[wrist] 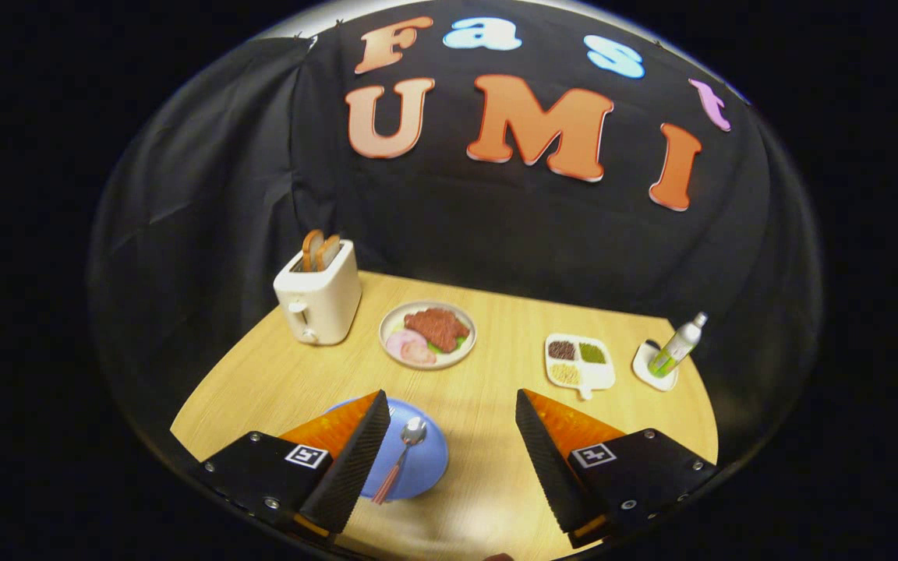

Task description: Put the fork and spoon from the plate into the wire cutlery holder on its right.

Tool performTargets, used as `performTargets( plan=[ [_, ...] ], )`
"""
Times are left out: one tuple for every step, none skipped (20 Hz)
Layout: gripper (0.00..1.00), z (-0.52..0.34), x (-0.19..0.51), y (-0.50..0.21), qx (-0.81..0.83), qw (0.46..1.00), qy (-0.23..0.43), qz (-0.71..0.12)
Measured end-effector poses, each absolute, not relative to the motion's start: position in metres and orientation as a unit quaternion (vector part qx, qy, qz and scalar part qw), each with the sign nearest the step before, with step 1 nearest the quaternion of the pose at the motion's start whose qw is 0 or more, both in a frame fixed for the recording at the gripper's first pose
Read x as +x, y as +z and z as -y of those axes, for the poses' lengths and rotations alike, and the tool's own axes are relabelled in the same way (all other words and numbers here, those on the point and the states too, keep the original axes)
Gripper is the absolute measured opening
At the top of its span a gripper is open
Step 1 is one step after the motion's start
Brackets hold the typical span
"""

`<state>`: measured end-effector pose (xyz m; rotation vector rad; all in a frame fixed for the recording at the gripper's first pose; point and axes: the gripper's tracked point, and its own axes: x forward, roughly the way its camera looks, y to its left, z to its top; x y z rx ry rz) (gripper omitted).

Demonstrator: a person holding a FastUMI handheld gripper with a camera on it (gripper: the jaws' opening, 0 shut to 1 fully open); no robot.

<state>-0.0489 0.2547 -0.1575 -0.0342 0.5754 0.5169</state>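
Observation:
A blue plate (418, 463) lies on the wooden table close in front of me, partly hidden behind my left finger (355, 460). On it rests a spoon (401, 456) with a silver bowl and a pinkish handle, its bowl pointing away from me. My gripper (453, 409) hovers above the table with its jaws wide apart and nothing between them. The spoon lies just inside the left finger, and the right finger (546, 456) stands over bare wood.
Farther back stand a cream toaster (318, 300) with toast slices, a plate of meat and ham (427, 334), a white divided dish (578, 363) with seeds, and a green-white bottle (677, 345) on a small white dish (652, 366). Black cloth walls the table behind.

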Motion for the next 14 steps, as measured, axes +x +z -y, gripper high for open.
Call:
performTargets(
  plan=[
    [0.97, -0.264, -0.056, -0.169, -0.016, 0.916, 0.261, -0.304],
    [0.97, -0.272, -0.062, -0.180, -0.017, 0.907, 0.267, -0.326],
    [0.95, -0.278, -0.067, -0.191, -0.017, 0.898, 0.271, -0.346],
    [0.95, -0.283, -0.072, -0.203, -0.019, 0.890, 0.272, -0.365],
    [0.94, -0.288, -0.076, -0.214, -0.023, 0.881, 0.272, -0.387],
    [0.93, -0.292, -0.084, -0.224, -0.026, 0.871, 0.272, -0.408],
    [0.91, -0.296, -0.090, -0.233, -0.029, 0.861, 0.274, -0.427],
    [0.89, -0.301, -0.095, -0.243, -0.032, 0.852, 0.275, -0.444],
    [0.81, -0.305, -0.099, -0.252, -0.035, 0.844, 0.273, -0.460],
    [0.77, -0.307, -0.102, -0.262, -0.038, 0.836, 0.269, -0.476],
    [0.71, -0.310, -0.104, -0.269, -0.039, 0.830, 0.267, -0.488],
    [0.69, -0.313, -0.107, -0.278, -0.040, 0.825, 0.263, -0.498],
    [0.65, -0.314, -0.110, -0.284, -0.045, 0.820, 0.259, -0.508],
    [0.63, -0.314, -0.112, -0.290, -0.050, 0.817, 0.253, -0.516]
  ],
)
